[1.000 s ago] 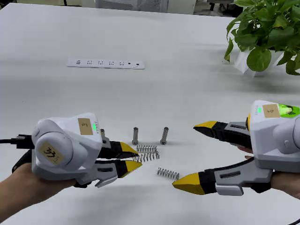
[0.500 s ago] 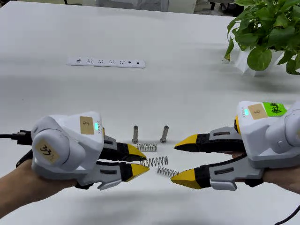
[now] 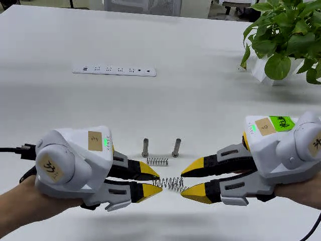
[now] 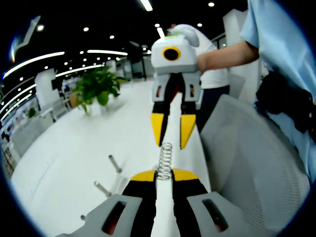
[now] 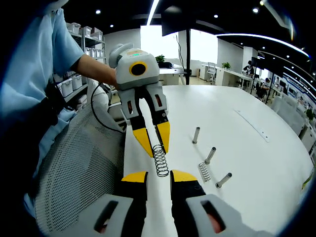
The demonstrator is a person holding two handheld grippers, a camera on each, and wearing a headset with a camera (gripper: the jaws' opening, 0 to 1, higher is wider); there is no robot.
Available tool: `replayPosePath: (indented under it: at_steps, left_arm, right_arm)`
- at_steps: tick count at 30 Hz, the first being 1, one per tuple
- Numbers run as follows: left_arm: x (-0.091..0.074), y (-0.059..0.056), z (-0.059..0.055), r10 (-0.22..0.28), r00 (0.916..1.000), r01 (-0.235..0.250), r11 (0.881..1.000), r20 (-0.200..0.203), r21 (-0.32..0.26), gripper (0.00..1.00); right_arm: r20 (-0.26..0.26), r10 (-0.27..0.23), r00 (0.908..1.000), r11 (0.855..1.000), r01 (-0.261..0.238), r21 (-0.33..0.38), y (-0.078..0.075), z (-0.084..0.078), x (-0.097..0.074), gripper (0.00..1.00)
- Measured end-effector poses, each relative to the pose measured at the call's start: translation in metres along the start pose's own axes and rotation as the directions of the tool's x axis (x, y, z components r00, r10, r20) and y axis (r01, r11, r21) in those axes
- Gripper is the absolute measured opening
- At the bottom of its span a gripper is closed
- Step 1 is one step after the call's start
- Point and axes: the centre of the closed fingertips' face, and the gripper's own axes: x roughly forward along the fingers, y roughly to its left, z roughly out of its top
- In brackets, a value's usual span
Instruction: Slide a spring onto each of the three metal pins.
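Observation:
My left gripper (image 3: 153, 183) is shut on one end of a small steel spring (image 3: 171, 184), which sticks out level toward my right gripper (image 3: 189, 181). The spring's free end (image 5: 160, 160) reaches the gap between the right jaws, which stand a little apart on either side of it. Two metal pins (image 3: 145, 147) (image 3: 176, 147) stand upright just beyond the grippers. The right gripper view has all three pins (image 5: 196, 135) (image 5: 211, 155) (image 5: 223, 179) in a row. A second spring (image 3: 157, 161) lies on the table in front of the pins.
A white power strip (image 3: 114, 71) lies flat farther back on the white table (image 3: 200, 100). A potted green plant (image 3: 283, 35) stands at the back right. A black cable (image 3: 12, 149) trails from the left gripper.
My left gripper has lifted a spring off the table and swung it rightward. My right gripper has moved left toward it and narrowed its jaws around the free end.

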Motion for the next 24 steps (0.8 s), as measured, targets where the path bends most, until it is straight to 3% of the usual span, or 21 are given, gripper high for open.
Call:
replayPosePath:
  at_steps: [8, 15, 24]
  left_arm:
    - [0.001, -0.004, 0.001, -0.014, 0.9999, 0.014, 1.0, 0.001, 0.0, 0.1]
    - [0.003, -0.004, -0.002, -0.015, 0.9999, 0.014, 1.0, -0.009, -0.007, 0.1]
    - [0.004, 0.001, 0.0, -0.003, 0.9998, 0.003, 1.0, -0.019, -0.009, 0.1]
  right_arm:
    - [-0.006, 0.004, 1.0, 1.0, -0.004, -0.008, 0.0, -0.002, -0.001, 0.12]
    - [-0.013, 0.001, 0.9999, 1.0, -0.001, -0.011, -0.001, -0.002, -0.001, 0.11]
    - [-0.02, -0.022, 0.9995, 0.999, 0.021, -0.047, -0.005, 0.012, -0.005, 0.11]
